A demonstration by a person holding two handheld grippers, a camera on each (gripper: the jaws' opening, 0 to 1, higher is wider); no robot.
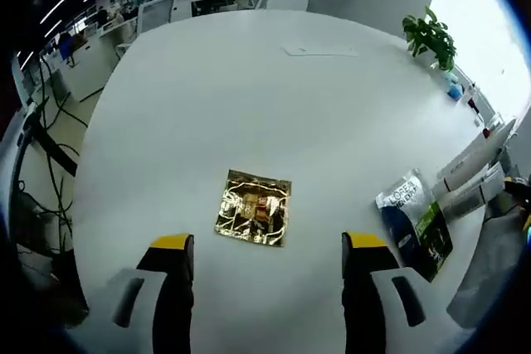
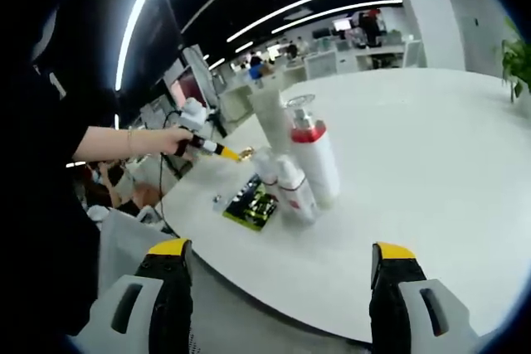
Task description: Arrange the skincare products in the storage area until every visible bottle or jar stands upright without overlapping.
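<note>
Two grippers [image 1: 267, 254] [image 2: 282, 264] agape, gold sachet [image 1: 254, 207] flat — bottles [image 2: 314, 165] seemingly upright

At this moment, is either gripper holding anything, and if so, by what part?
Nothing is held. The left gripper is open above the table, short of the gold packet; the right gripper is open, short of the bottles.

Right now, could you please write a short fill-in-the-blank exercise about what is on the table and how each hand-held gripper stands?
1. The flat packet lying ahead of the left hand-held gripper is ____ in colour.
2. The tall white bottle wears a ____ collar.
3. The jaws of the right hand-held gripper are ____ and hold nothing.
4. The potted plant stands on the ____ table.

Missing words: gold; red; open; white
</note>
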